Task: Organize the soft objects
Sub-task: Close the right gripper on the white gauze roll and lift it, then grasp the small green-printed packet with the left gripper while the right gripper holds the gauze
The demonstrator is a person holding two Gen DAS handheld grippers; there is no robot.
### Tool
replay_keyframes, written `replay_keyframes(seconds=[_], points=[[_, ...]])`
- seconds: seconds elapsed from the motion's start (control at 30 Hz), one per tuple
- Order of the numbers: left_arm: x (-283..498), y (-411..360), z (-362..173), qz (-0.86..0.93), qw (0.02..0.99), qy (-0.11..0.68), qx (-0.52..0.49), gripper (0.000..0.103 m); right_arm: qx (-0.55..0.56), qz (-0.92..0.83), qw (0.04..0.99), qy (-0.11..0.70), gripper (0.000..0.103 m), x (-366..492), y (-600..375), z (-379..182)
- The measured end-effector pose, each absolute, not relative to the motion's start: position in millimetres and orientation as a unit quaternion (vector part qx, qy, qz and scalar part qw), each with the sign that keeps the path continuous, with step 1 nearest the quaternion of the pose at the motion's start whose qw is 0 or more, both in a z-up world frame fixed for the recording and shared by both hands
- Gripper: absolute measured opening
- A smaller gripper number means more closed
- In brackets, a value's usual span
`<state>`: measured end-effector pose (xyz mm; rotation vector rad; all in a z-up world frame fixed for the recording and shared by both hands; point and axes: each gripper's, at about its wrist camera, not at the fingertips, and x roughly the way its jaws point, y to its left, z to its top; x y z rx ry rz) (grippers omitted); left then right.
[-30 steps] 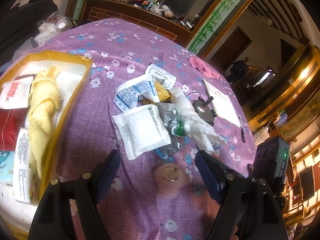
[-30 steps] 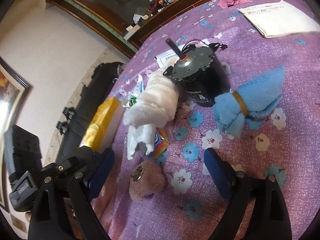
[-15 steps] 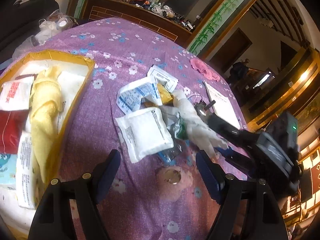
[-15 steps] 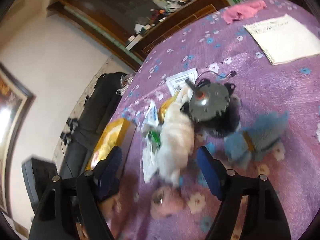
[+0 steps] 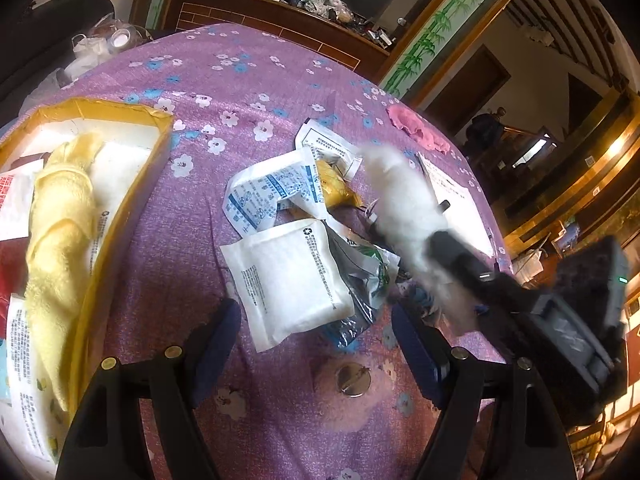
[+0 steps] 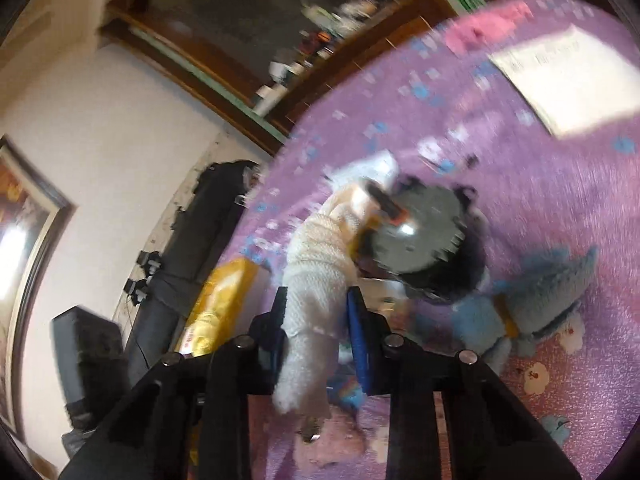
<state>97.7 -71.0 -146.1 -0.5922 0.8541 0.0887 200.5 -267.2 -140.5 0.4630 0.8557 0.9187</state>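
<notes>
**Right tool closes on the white cloth roll**

Right wrist view: the right tool (image 6: 316,320) has its jaws closing, and the white cloth roll (image 6: 316,280) stands between the blue pads, which now press its sides; a second earlier the jaws stood wide and nothing lay between them. The roll extends toward 12 o'clock from the tool, its far end beside the dark motor (image 6: 424,240) at 2 o'clock. A blue bundled cloth (image 6: 532,300) lies on the desk (image 6: 560,184) at 3 o'clock, untouched.

Left wrist view: the left tool (image 5: 316,344) hangs wide open, as before, and holds nothing. The white pouch (image 5: 288,284) lies just ahead at 12 o'clock, the pink pad (image 5: 352,380) between its fingers. The right tool enters from 3 o'clock with the roll, blurred. The yellow box (image 5: 120,216) at 9 o'clock already holds a yellow towel (image 5: 60,232).

Judgement: the grasp appears achieved; the roll is probably bound for the box, while the other soft items remain to be sorted.
</notes>
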Motion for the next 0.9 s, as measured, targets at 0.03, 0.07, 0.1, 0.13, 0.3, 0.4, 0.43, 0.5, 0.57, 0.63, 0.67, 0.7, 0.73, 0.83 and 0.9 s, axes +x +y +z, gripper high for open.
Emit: replay_keyframes(seconds=[0.03,0.07,0.1,0.13,0.3,0.4,0.43,0.5,0.57,0.63,0.67,0.7,0.73,0.83,0.9], points=[[98,-71,-146,0.042,0.867,0.407,-0.284,0.081,0.214,0.431,0.788,0.385,0.026,197,-268,-136],[97,-71,-145,0.040,0.867,0.405,-0.286,0.081,0.215,0.435,0.792,0.371,0.026,192,-271,-132],[97,-72,-144,0.039,0.868,0.404,-0.288,0.081,0.216,0.438,0.794,0.361,0.026,189,-273,-128],[96,-72,-144,0.037,0.868,0.403,-0.289,0.081,0.218,0.441,0.797,0.350,0.026,186,-275,-125],[96,-77,-140,0.024,0.869,0.400,-0.289,0.081,0.223,0.446,0.802,0.328,0.026,177,-286,-120],[98,-81,-139,0.020,0.871,0.401,-0.284,0.081,0.225,0.446,0.805,0.320,0.026,173,-291,-120],[100,-83,-139,0.019,0.871,0.403,-0.281,0.081,0.228,0.445,0.806,0.317,0.026,173,-293,-119],[100,-86,-138,0.018,0.872,0.404,-0.276,0.081,0.234,0.446,0.805,0.313,0.026,172,-297,-119],[101,-87,-136,0.017,0.874,0.401,-0.274,0.081,0.235,0.442,0.807,0.313,0.026,173,-298,-120],[103,-88,-134,0.015,0.875,0.399,-0.273,0.081,0.243,0.436,0.809,0.311,0.026,174,-301,-120],[104,-89,-133,0.014,0.876,0.398,-0.272,0.081,0.248,0.434,0.809,0.310,0.026,175,-303,-121],[106,-90,-132,0.012,0.877,0.398,-0.269,0.081,0.255,0.432,0.809,0.308,0.026,176,-306,-121],[109,-92,-131,0.009,0.878,0.397,-0.266,0.081,0.260,0.429,0.809,0.307,0.026,177,-309,-122],[120,-102,-126,0.010,0.888,0.393,-0.239,0.081,0.274,0.416,0.811,0.307,0.026,179,-315,-124],[132,-106,-126,0.025,0.893,0.390,-0.222,0.080,0.280,0.409,0.812,0.309,0.026,181,-317,-125]])
